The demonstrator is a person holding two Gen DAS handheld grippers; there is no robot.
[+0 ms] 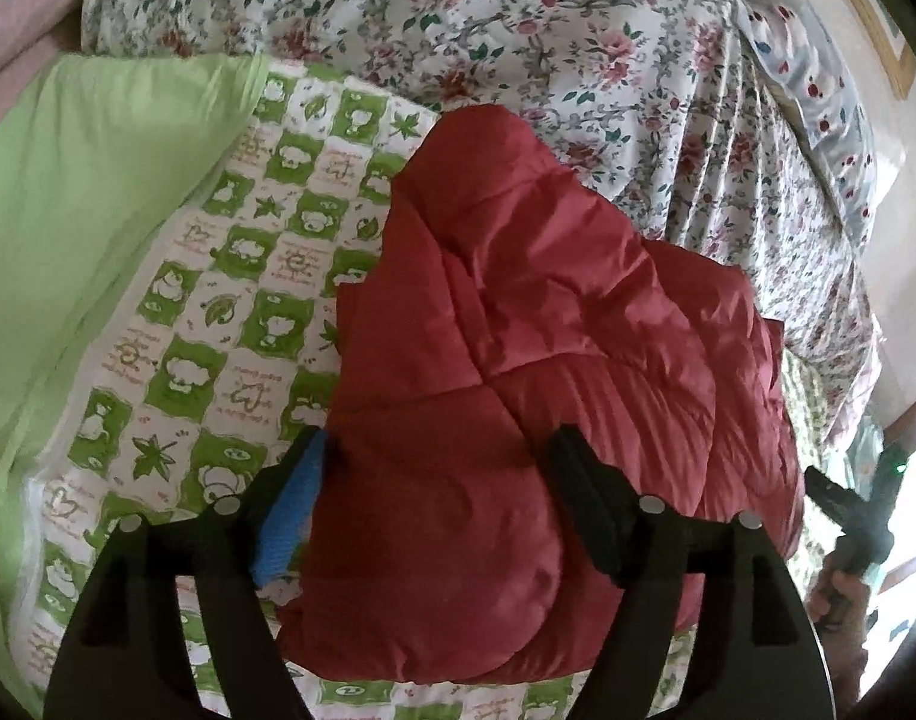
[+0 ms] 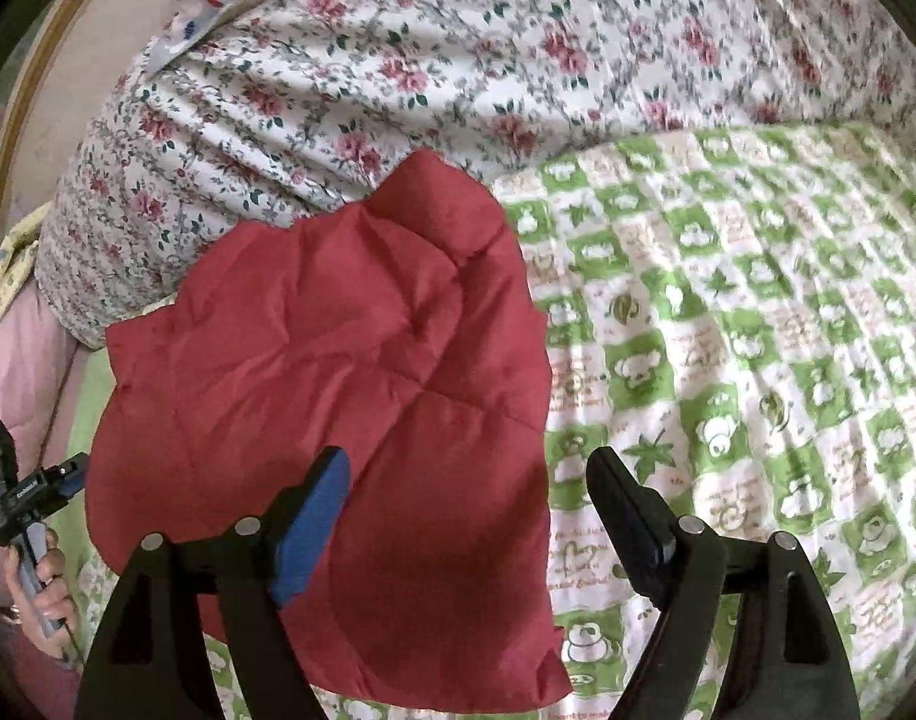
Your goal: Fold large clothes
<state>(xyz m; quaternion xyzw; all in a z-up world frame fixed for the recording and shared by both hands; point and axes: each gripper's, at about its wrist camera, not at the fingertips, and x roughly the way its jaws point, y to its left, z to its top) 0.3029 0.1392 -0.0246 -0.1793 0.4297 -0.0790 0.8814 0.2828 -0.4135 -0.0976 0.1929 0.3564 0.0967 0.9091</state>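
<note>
Both tongs hang spread wide, gripping nothing: my left tongs point(image 1: 437, 468) straddle the red quilted jacket point(image 1: 535, 360), my right tongs point(image 2: 466, 492) hover over its edge. It lies bunched on the green-checked bedsheet point(image 2: 727, 360), beside the floral duvet point(image 2: 458, 48).

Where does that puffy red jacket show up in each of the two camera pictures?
Left wrist view: red quilted jacket fills the centre and lower middle.
Right wrist view: it lies centre-left.
Shared landmark: the green-and-white checked sheet beneath it, floral bedding behind.
</note>
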